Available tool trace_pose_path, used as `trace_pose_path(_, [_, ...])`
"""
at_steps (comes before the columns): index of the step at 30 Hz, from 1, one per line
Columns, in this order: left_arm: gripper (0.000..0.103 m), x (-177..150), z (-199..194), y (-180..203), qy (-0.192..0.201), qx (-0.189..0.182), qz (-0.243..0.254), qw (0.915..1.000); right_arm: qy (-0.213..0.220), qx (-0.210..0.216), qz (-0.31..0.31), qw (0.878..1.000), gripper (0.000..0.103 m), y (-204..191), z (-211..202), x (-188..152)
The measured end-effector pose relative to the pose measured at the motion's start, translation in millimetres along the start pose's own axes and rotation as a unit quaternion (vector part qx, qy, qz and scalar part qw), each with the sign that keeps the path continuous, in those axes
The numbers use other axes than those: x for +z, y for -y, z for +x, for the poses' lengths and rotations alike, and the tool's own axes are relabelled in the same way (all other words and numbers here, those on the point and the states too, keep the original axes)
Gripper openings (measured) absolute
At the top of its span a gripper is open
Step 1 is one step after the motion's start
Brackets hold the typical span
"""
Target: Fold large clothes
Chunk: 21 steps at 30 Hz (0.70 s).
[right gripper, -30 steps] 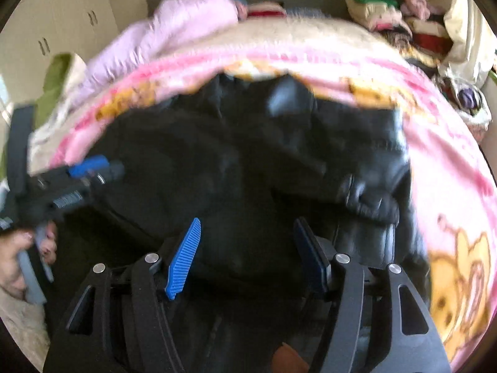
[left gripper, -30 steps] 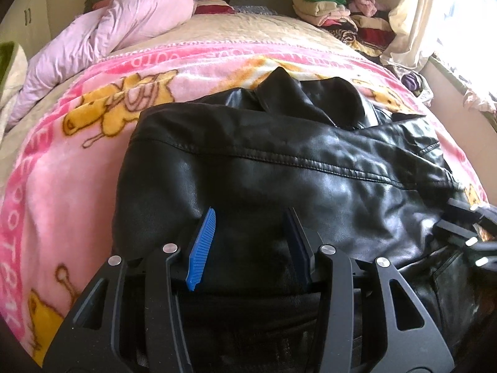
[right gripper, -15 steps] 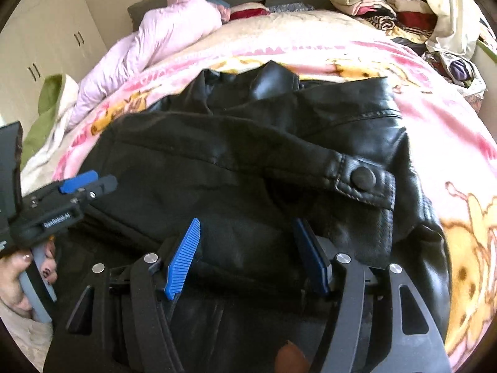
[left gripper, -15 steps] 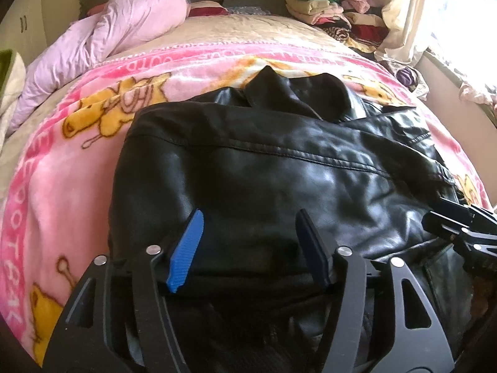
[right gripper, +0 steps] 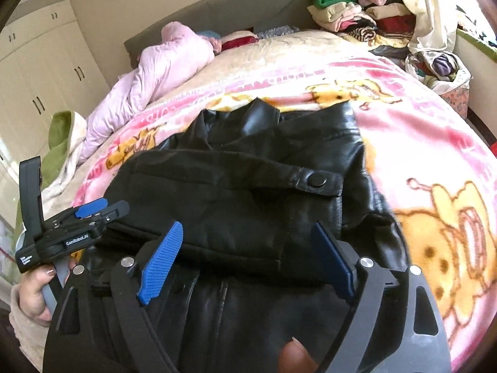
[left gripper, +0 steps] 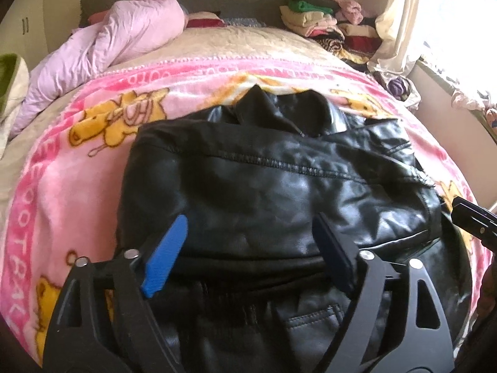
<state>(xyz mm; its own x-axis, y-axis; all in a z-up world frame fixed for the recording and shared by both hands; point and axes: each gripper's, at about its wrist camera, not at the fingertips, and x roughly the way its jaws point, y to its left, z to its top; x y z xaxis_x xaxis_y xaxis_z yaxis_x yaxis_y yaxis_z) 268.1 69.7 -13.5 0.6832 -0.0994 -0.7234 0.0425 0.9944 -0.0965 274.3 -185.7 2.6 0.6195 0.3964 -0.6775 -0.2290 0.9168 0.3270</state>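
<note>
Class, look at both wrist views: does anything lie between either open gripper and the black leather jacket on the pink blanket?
Nothing visible does. The left gripper and right gripper both hang open directly over the jacket, no other object between.

Bare pink blanket (left gripper: 77, 192) at frame left and along the right edge of the right wrist view offers open passage. The black leather jacket (left gripper: 279, 192) fills frame centre. Lilac duvet (left gripper: 124, 37) blocks upper left; stacked clothes (left gripper: 323, 25) crowd upper right.
</note>
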Motion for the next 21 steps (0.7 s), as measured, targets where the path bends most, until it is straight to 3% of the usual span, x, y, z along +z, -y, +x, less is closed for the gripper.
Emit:
trace_pose_path(2, [0.082, 1, -7, 2, 0.006, 0.001, 0.001, 1.0000, 0.008, 0.002, 0.002, 1.000, 0.091, 3, -8, 0])
trace_pose_path(7, [0.093, 4, -23, 6, 0.021, 0.015, 0.000, 0.9997, 0.022, 0.002, -0.003, 1.000, 0.093, 5, -26, 1])
trace_pose_path(21, [0.094, 2, -80, 4, 0.052, 0.026, -0.015, 0.9982, 0.055, 0.019, -0.018, 0.998, 0.095, -9, -61, 2])
